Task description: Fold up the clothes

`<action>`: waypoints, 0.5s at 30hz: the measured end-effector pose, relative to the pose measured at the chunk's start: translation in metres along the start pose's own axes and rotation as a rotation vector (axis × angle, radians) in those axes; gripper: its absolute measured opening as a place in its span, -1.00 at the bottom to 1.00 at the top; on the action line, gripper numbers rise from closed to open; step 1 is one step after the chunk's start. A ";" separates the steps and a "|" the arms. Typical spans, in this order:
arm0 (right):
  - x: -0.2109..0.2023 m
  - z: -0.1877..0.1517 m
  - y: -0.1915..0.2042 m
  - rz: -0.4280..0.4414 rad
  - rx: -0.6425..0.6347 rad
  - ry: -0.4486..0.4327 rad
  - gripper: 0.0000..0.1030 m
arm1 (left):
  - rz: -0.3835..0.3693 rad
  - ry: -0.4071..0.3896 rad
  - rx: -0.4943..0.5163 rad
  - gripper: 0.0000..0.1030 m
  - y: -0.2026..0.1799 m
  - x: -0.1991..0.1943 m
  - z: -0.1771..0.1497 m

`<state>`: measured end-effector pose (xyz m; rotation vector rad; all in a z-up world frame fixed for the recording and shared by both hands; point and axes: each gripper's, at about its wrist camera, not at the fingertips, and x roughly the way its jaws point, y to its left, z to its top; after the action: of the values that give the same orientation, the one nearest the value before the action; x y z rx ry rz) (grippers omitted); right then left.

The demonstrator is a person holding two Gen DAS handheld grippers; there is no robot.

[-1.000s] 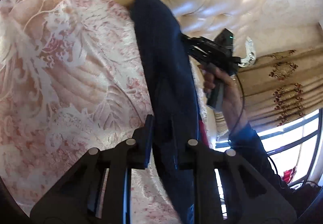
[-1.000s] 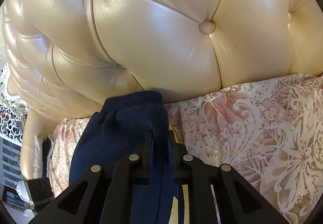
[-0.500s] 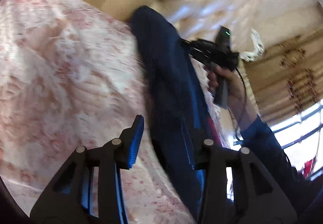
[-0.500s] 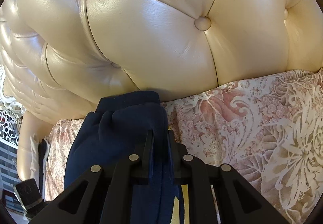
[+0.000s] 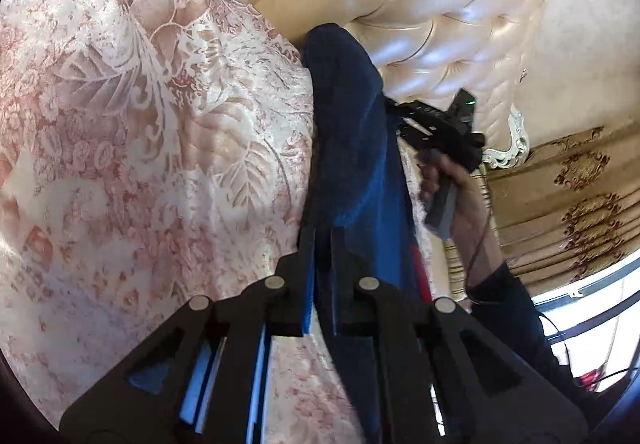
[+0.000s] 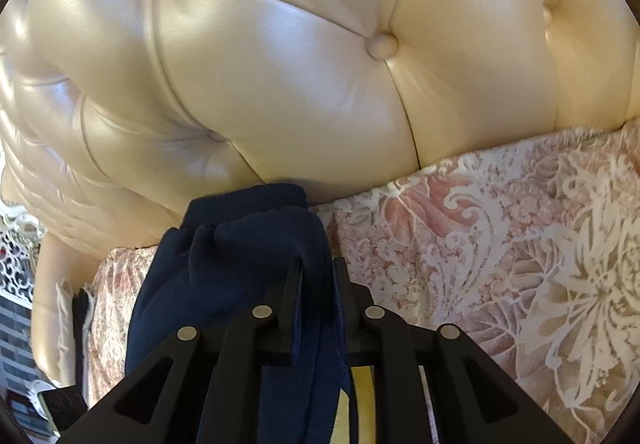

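Left wrist view: the left tongs (image 5: 322, 240) are clamped narrow on a fold of the navy garment (image 5: 348, 132), which runs as a long band from the tongs up to the headboard (image 5: 440, 4), along the bed's edge. The floral bedspread (image 5: 140, 124) fills the left side. Beyond the garment a hand (image 5: 452, 188) holds the right tongs' body, their tips hidden behind the cloth. Gold curtains (image 5: 580, 204) hang at right.

Right wrist view: the right tongs (image 6: 318, 276) are pinched narrow on the garment's (image 6: 240, 256) bunched end, close against the tufted headboard (image 6: 300, 44) at the head edge of the bed. The bedspread (image 6: 500, 244) lies to the right.
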<state>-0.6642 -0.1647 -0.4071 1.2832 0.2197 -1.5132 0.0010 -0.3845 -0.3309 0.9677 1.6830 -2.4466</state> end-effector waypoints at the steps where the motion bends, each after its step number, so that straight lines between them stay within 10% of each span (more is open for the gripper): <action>1: -0.008 0.001 0.007 -0.005 -0.020 -0.014 -0.73 | -0.005 -0.003 0.005 -0.84 0.000 0.000 0.000; 11: -0.097 0.016 0.039 -0.137 -0.159 -0.198 -0.53 | 0.010 -0.037 0.007 -0.68 0.002 0.001 -0.006; 15: -0.060 0.013 0.079 0.048 -0.225 -0.074 -0.53 | 0.006 -0.050 0.009 -0.53 0.001 -0.005 -0.008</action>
<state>-0.6200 -0.1691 -0.3175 1.0456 0.3003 -1.4476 0.0087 -0.3801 -0.3315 0.9028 1.6532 -2.4547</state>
